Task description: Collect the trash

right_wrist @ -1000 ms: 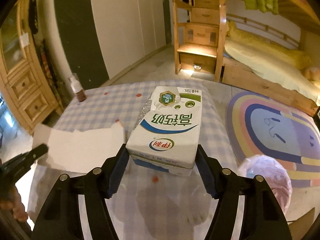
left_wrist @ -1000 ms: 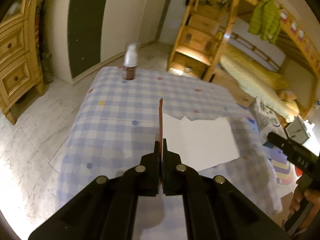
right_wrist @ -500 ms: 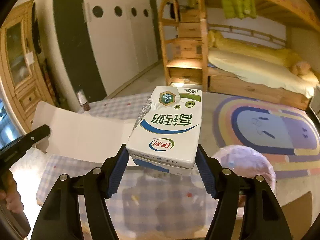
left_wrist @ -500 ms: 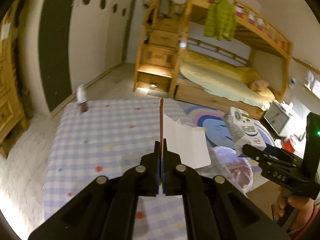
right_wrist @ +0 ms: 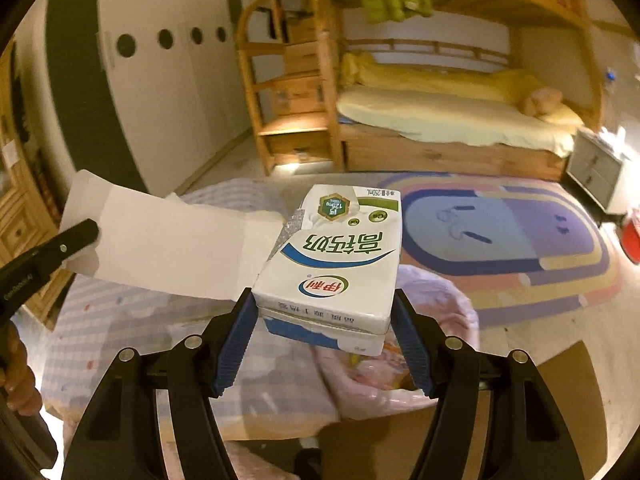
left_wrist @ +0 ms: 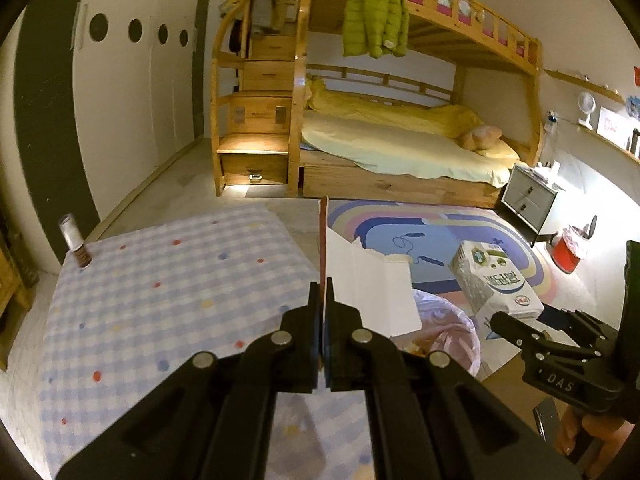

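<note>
My left gripper (left_wrist: pixel 322 292) is shut on the edge of a flattened white cardboard piece (left_wrist: pixel 368 284), held upright over the table's right edge; the piece also shows in the right wrist view (right_wrist: pixel 172 248). My right gripper (right_wrist: pixel 324 312) is shut on a white milk carton (right_wrist: pixel 336 256), which the left wrist view (left_wrist: pixel 494 284) shows too. Both are held above a bin lined with a pink bag (left_wrist: pixel 448 328), seen below the carton in the right wrist view (right_wrist: pixel 400 364).
A table with a blue checked cloth (left_wrist: pixel 160 300) has a small brown bottle (left_wrist: pixel 76 242) at its far left corner. A bunk bed (left_wrist: pixel 400 140), a rainbow rug (left_wrist: pixel 420 236), a grey nightstand (left_wrist: pixel 528 200) and a red bin (left_wrist: pixel 568 252) stand beyond.
Both grippers have swung right, away from over the table, carrying the cardboard and the carton to above the pink-lined bin. Both grips are unchanged.
</note>
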The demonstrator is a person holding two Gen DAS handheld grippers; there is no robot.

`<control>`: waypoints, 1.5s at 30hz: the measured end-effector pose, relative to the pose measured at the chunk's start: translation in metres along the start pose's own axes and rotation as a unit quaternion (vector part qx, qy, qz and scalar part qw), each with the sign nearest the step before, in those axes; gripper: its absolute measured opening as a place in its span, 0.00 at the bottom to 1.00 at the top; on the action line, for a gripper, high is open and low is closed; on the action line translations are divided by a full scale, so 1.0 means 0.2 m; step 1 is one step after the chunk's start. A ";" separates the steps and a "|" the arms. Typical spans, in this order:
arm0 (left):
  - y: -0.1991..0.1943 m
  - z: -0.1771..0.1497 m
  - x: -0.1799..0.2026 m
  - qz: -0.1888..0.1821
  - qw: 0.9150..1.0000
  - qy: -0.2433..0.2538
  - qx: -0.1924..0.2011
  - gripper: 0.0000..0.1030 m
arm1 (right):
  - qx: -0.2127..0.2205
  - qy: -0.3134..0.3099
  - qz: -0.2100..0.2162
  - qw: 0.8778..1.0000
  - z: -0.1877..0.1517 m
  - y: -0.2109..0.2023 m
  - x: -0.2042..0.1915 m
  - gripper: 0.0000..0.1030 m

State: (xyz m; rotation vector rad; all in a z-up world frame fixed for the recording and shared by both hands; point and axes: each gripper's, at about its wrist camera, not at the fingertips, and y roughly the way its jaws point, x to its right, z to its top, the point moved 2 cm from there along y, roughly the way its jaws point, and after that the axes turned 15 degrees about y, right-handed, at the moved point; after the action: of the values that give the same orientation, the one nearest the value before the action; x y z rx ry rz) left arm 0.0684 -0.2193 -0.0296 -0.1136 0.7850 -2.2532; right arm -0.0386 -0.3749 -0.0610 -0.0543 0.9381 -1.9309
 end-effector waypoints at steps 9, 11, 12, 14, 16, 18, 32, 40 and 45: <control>0.15 0.07 0.11 -0.010 1.000 0.017 -0.009 0.00 | 0.001 0.018 -0.039 0.999 0.10 0.15 0.20 0.74; 0.18 0.07 0.12 -0.014 1.000 0.020 -0.012 0.00 | 0.005 0.026 -0.043 0.999 0.12 0.17 0.23 0.78; 0.20 0.07 0.13 -0.017 0.999 0.022 -0.015 0.00 | 0.007 0.031 -0.042 0.999 0.12 0.17 0.25 0.78; 0.23 0.07 0.17 -0.027 0.999 0.026 -0.020 0.00 | 0.009 0.038 -0.041 0.998 0.13 0.16 0.29 0.78; 0.27 0.08 0.20 -0.035 0.999 0.032 -0.024 0.00 | 0.012 0.048 -0.040 0.998 0.14 0.15 0.33 0.78; 0.30 0.08 0.24 -0.044 0.998 0.037 -0.027 0.00 | 0.017 0.057 -0.042 0.997 0.15 0.14 0.36 0.78; 0.34 0.13 0.38 -0.087 0.995 0.047 -0.026 0.55 | 0.042 0.086 -0.039 0.995 0.18 0.00 0.45 0.78; 0.15 0.06 0.22 -0.046 0.998 0.034 -0.036 0.56 | 0.027 0.068 -0.013 0.997 0.14 -0.10 0.35 0.78; -0.04 0.04 0.11 -0.021 0.999 0.023 -0.030 0.66 | 0.014 0.049 0.022 0.998 0.10 -0.21 0.20 0.84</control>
State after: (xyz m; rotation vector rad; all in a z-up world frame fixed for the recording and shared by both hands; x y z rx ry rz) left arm 0.0504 -0.2329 -0.0214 -0.1070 0.8839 -2.2785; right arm -0.0831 -0.4066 -0.0338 0.0768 0.9682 -1.9200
